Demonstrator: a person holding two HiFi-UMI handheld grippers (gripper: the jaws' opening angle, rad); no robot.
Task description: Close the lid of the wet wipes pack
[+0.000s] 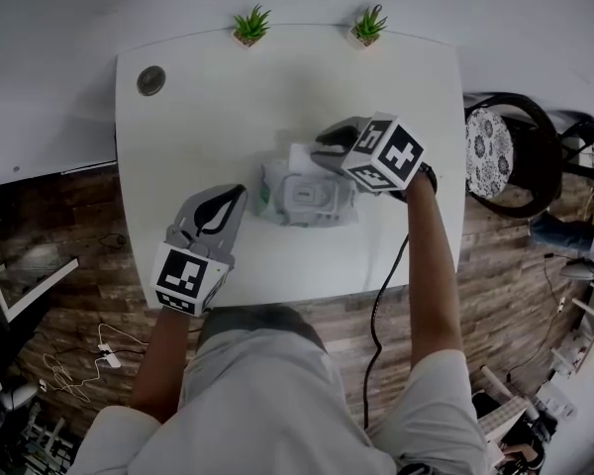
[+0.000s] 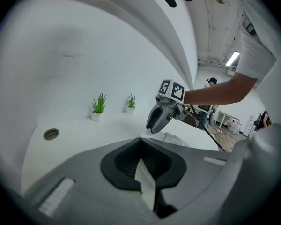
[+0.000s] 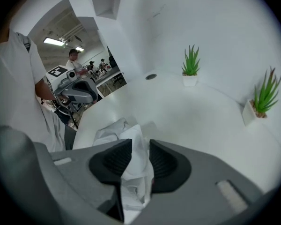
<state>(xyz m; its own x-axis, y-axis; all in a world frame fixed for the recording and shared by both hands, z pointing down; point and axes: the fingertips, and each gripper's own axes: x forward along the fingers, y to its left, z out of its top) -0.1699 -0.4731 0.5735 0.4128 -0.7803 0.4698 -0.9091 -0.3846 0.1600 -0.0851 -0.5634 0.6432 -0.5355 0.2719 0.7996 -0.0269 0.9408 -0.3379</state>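
The wet wipes pack (image 1: 307, 204) lies in the middle of the white table (image 1: 198, 117), grey lid part facing up. Over its far edge my right gripper (image 1: 325, 154) is shut on a white wet wipe (image 1: 301, 155). In the right gripper view that wipe (image 3: 131, 172) fills the gap between the jaws of my right gripper (image 3: 136, 146), with the crumpled pack (image 3: 107, 129) just beyond. My left gripper (image 1: 240, 194) hovers just left of the pack, apart from it. Its dark pads (image 2: 126, 161) meet at the tip, nothing held.
Two small potted plants (image 1: 250, 25) (image 1: 368, 25) stand at the table's far edge, and a round cable grommet (image 1: 150, 80) sits at the far left corner. A black chair with a patterned cushion (image 1: 495, 151) stands to the right. Wooden floor lies below the near edge.
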